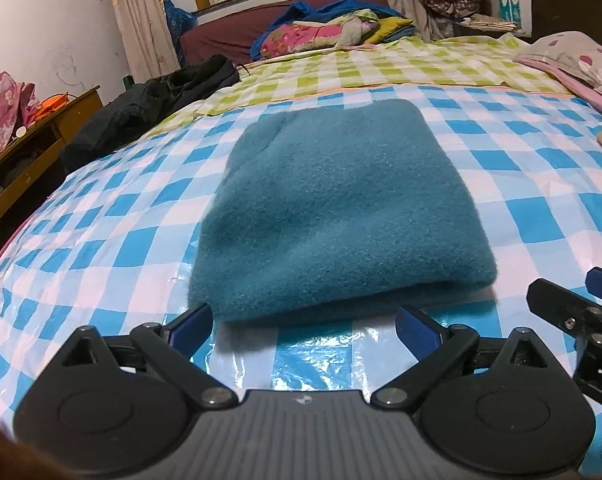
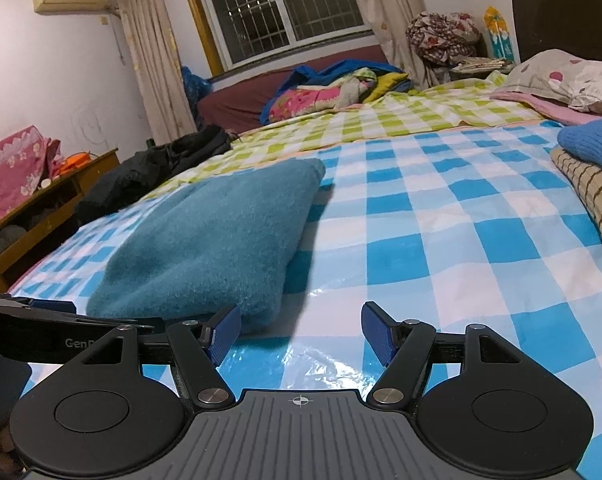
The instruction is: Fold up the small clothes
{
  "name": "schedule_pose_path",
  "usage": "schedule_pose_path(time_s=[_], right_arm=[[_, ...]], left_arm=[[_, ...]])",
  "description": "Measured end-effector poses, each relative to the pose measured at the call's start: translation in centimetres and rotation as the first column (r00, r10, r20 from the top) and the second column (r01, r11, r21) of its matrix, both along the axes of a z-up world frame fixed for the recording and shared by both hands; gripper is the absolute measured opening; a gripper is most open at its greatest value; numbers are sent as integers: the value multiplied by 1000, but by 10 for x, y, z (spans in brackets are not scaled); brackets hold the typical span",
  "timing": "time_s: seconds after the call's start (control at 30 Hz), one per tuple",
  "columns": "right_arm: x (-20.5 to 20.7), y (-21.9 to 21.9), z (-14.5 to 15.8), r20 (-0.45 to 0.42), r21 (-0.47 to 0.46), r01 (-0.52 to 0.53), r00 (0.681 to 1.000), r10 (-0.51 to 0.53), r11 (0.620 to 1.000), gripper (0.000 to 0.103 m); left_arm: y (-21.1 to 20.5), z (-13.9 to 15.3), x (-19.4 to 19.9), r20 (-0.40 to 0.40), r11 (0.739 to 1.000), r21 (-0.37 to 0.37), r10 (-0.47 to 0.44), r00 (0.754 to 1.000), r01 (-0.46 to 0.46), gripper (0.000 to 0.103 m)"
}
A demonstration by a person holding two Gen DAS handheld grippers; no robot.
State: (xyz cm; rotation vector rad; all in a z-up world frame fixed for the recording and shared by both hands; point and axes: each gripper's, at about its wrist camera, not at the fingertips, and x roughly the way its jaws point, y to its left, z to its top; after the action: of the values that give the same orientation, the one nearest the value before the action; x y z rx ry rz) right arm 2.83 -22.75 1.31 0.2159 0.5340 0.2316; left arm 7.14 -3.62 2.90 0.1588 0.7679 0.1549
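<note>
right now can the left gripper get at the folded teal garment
Probably yes. The left gripper is open and empty, and the teal garment's near edge lies just beyond its fingertips on the checkered sheet, with nothing between them.

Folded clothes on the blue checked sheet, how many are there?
3. A teal fleece lies just past both claws; a blue knit sits atop a striped beige piece at the right edge. More may be hidden beyond it.
</note>
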Motion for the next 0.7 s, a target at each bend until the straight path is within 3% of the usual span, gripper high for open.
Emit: schedule_pose_path(time_s=[0.27,0.5,0.7], right_arm=[[0,1,1,-7,-7,-15,1000,15,1000,69],[-1,2,0,-8,-19,-16,1000,16,1000,69],[-3,-1,2,-24,63,-16,1000,18,998,69]], left_arm=[[1,-2,-3,-13,1000,7,17,1000,-16,103],[6,1,-5,31,1000,0,10,999,-10,103],[31,1,-9,69,997,-80,8,998,-2,103]])
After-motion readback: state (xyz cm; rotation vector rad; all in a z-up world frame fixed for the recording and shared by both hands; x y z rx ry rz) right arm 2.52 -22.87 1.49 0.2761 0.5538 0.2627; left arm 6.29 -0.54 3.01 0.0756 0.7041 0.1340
